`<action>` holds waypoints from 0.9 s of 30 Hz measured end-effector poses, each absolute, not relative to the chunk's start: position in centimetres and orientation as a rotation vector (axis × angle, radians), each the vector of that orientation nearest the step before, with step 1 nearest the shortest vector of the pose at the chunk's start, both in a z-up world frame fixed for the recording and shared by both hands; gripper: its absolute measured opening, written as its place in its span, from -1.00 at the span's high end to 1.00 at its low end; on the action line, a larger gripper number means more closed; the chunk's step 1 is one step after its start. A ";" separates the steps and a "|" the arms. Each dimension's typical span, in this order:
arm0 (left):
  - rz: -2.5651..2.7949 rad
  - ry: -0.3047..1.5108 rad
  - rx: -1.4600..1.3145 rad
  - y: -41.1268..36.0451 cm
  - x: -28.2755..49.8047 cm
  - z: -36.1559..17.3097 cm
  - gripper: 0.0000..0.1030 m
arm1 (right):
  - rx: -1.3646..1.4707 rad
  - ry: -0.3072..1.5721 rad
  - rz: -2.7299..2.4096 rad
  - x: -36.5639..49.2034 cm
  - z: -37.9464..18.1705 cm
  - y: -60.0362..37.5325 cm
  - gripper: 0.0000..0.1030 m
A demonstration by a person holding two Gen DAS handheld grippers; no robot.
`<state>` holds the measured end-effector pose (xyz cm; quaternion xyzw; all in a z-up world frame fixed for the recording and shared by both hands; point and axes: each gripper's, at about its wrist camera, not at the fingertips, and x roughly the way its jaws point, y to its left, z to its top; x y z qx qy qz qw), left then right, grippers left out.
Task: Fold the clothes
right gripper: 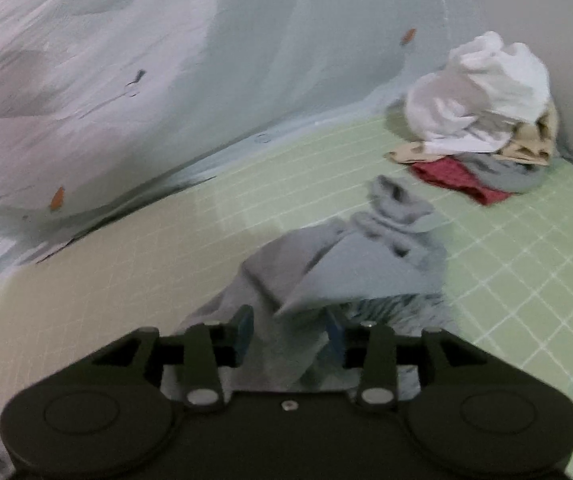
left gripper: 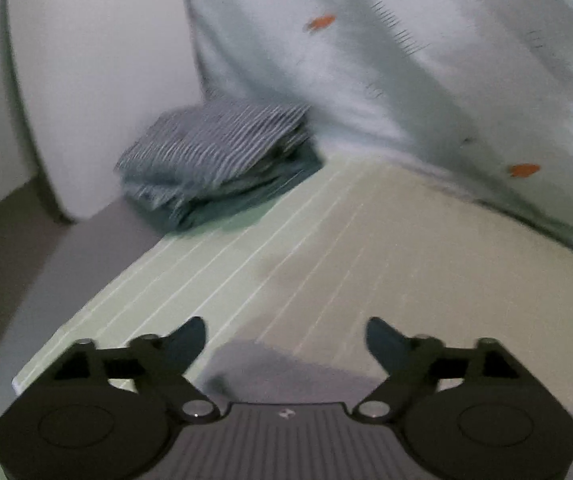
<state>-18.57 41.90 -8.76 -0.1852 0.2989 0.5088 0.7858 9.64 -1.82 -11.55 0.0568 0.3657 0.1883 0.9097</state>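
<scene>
My right gripper (right gripper: 290, 330) is shut on a crumpled grey garment (right gripper: 350, 256); a bunch of its cloth sits between the blue fingertips and the rest trails forward over the green gridded mat (right gripper: 526, 264). My left gripper (left gripper: 286, 340) is open and empty, hovering over the mat (left gripper: 326, 248). A folded stack topped by a blue-and-white striped garment (left gripper: 214, 152) lies at the mat's far left corner, well ahead of the left gripper.
A pile of unfolded clothes (right gripper: 482, 120), white on top with beige, red and grey below, sits at the mat's far right. A pale bedsheet with orange carrot prints (right gripper: 126, 80) rises behind the mat and shows in the left wrist view (left gripper: 406, 60). A white rounded object (left gripper: 98, 80) stands far left.
</scene>
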 end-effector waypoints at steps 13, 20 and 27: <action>0.817 0.858 -0.475 36.6 -8.7 -13.6 -0.94 | 0.192 0.890 0.442 16.9 -14.6 -1.7 0.10; 0.806 1.014 -0.414 36.0 -6.8 -16.2 -0.94 | 0.083 0.719 0.515 20.7 -10.3 0.1 0.92; 0.781 1.107 -0.410 37.0 -6.1 -18.2 -0.94 | 0.122 0.415 0.619 25.3 0.3 4.3 0.93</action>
